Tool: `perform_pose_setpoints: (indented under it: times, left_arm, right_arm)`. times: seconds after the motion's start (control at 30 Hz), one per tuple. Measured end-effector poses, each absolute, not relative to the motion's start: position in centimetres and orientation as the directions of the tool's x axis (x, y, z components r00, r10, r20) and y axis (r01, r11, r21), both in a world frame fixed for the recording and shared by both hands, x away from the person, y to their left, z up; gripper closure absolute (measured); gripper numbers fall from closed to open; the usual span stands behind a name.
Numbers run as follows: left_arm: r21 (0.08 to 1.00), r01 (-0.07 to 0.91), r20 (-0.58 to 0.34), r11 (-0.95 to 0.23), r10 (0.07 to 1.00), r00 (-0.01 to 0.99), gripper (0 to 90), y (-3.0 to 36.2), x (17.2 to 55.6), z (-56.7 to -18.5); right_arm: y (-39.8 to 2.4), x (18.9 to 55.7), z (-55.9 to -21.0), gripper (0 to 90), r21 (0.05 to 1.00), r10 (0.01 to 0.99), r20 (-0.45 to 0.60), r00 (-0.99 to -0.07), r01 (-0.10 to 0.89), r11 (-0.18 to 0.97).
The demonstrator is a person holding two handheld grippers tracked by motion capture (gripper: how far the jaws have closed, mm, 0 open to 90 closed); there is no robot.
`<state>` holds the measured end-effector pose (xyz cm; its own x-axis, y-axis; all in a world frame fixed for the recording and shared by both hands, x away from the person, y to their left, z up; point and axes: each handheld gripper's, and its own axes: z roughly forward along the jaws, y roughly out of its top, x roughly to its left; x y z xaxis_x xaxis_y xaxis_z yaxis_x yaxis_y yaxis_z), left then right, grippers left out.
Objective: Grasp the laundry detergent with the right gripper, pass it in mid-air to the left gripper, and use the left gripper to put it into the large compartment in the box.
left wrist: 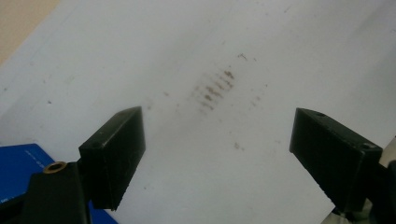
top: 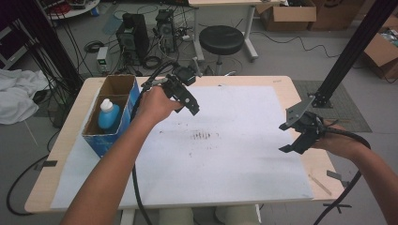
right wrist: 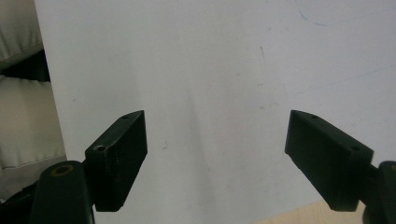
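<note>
Blue bottle [top: 108, 114] upright in near compartment of blue cardboard box [top: 123, 116], far left on table [top: 42, 187]; seen from high view. Bottles: one. Boxes: one, two compartments, far one showing nothing inside. Left gripper [top: 187, 97] just right of box, above white sheet [top: 234, 164], jaws wide, holding nothing. Left gripper view: brown smudge marks [left wrist: 215, 88] on sheet, blue corner of box at lower left. Right gripper [top: 293, 137] at right sheet edge, jaws wide, empty; right gripper view: sheet, table edge.

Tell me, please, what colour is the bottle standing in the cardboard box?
The bottle is light blue with a white cap, clearest in the high view.
</note>
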<state>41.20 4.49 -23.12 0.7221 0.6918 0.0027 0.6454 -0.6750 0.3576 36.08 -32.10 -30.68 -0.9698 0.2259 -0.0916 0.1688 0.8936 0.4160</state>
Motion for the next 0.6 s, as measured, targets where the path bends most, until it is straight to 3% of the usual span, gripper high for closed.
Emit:
perform_pose_setpoints:
  times: [0.6]
  left_arm:
    - [0.351, 0.64, 0.004, -0.684, 0.685, 0.729, 19.1, 4.6, 41.03, -23.21]
  right_arm:
    - [-31.42, 36.13, -30.64, 20.9, 0.411, 0.218, -0.084, -0.972, 0.165, 0.897]
